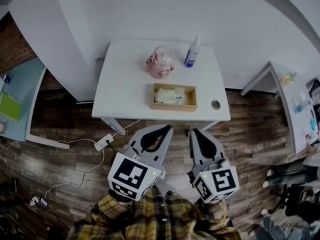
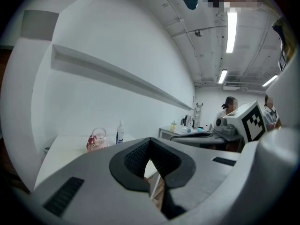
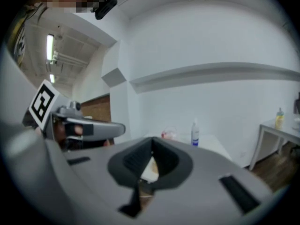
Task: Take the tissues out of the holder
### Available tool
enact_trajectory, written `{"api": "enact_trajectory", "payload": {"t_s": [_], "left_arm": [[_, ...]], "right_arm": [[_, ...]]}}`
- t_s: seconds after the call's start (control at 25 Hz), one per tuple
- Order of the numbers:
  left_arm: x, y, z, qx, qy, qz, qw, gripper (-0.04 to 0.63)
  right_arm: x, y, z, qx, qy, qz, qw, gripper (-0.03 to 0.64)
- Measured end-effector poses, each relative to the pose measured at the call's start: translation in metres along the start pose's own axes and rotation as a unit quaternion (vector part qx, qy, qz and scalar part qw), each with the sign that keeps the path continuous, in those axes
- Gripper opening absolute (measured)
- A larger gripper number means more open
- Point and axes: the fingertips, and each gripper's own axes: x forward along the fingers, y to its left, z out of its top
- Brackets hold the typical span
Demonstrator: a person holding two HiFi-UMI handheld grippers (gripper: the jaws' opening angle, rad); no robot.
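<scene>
A wooden holder [image 1: 192, 101] with a white pack of tissues [image 1: 169, 96] in it lies near the front of the white table [image 1: 125, 91]. Both grippers hang over the floor, short of the table's front edge and apart from the holder. My left gripper [image 1: 166, 128] [image 2: 150, 142] is shut with nothing between its jaws. My right gripper [image 1: 193, 132] [image 3: 151, 142] is shut and empty too. Each gripper view shows the other gripper from the side: the right gripper [image 2: 206, 137] and the left gripper [image 3: 89, 128].
A pink jar [image 1: 160, 62] [image 2: 97, 139] and a spray bottle [image 1: 192, 52] [image 2: 120, 132] [image 3: 195, 133] stand at the table's back. A round hole [image 1: 215, 104] sits at its front right. A power strip [image 1: 103, 142] with cables lies on the wood floor. Other desks stand left [image 1: 20, 99] and right [image 1: 290, 104].
</scene>
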Motion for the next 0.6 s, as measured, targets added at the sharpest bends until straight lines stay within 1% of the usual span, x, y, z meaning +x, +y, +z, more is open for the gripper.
{"api": "enact_trajectory", "payload": {"t_s": [0.12, 0.28, 0.44, 0.6], "left_arm": [[0.015, 0.003, 0.001, 0.003, 0.004, 0.011, 0.9999, 0.018], [0.031, 0.010, 0.002, -0.004, 0.006, 0.023, 0.9997, 0.018], [0.050, 0.020, 0.003, -0.003, 0.012, 0.025, 0.9996, 0.018], [0.075, 0.040, 0.007, 0.000, 0.012, 0.025, 0.9996, 0.018]], "right_arm": [[0.006, -0.017, -0.001, 0.003, 0.001, 0.006, 1.000, 0.011], [0.015, -0.031, -0.002, 0.008, 0.003, 0.013, 1.000, 0.011], [0.031, -0.047, -0.003, 0.014, 0.006, 0.015, 1.000, 0.011], [0.057, -0.063, 0.000, 0.015, 0.008, 0.015, 1.000, 0.011]]}}
